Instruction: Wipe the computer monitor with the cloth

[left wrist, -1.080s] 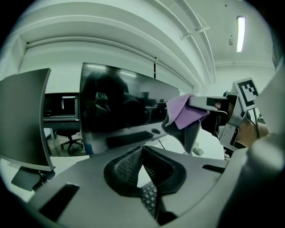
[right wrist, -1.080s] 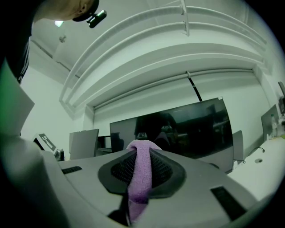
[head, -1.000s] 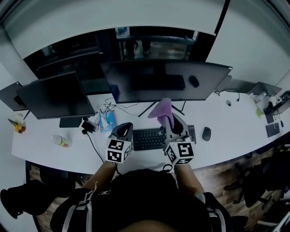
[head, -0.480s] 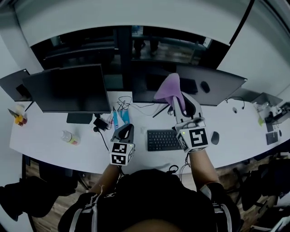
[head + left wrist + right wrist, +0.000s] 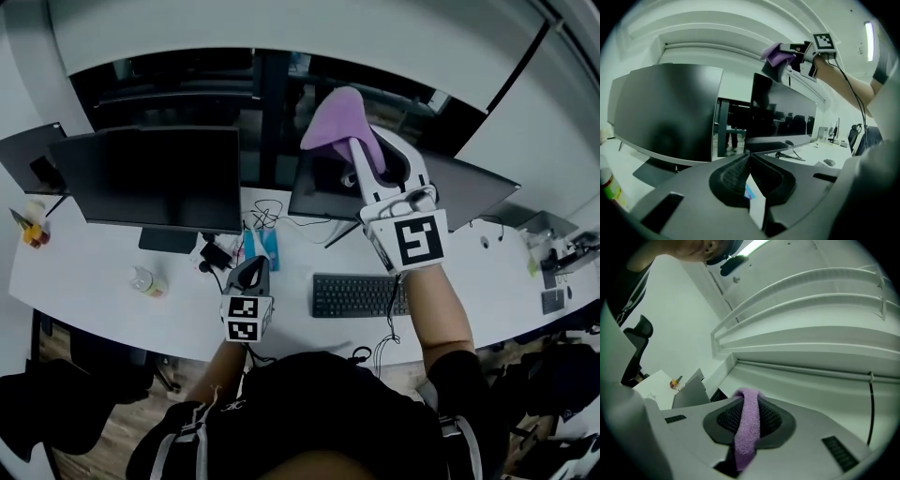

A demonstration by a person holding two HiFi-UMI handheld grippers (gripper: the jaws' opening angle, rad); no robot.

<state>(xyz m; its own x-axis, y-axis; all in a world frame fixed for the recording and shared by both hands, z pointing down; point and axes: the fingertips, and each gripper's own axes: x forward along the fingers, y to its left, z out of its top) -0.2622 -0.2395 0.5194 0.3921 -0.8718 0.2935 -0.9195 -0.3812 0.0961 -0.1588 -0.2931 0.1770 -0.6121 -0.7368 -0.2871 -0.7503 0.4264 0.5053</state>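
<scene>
Nearest us, our left gripper point(image 5: 254, 270) hangs over the desk point(image 5: 94, 281), jaws together on nothing. Farther off, our right gripper point(image 5: 362, 161) pinches the purple cloth point(image 5: 333, 120) near the monitor point(image 5: 321, 193)'s top left corner. We judge it best to press the cloth flat and sweep rightward evenly.

Head cam looks steeply down at the worktop point(image 5: 94, 281). The left gripper point(image 5: 252, 271) cam sits low, facing the wide monitor point(image 5: 783, 115) that the head view point(image 5: 469, 192) also catches. The right gripper point(image 5: 362, 152) cam aims up at the white wall point(image 5: 825, 394).

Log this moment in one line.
right hand-held gripper: shut on purple cloth, at right monitor top corner | left hand-held gripper: shut, empty | contact: unclear
</scene>
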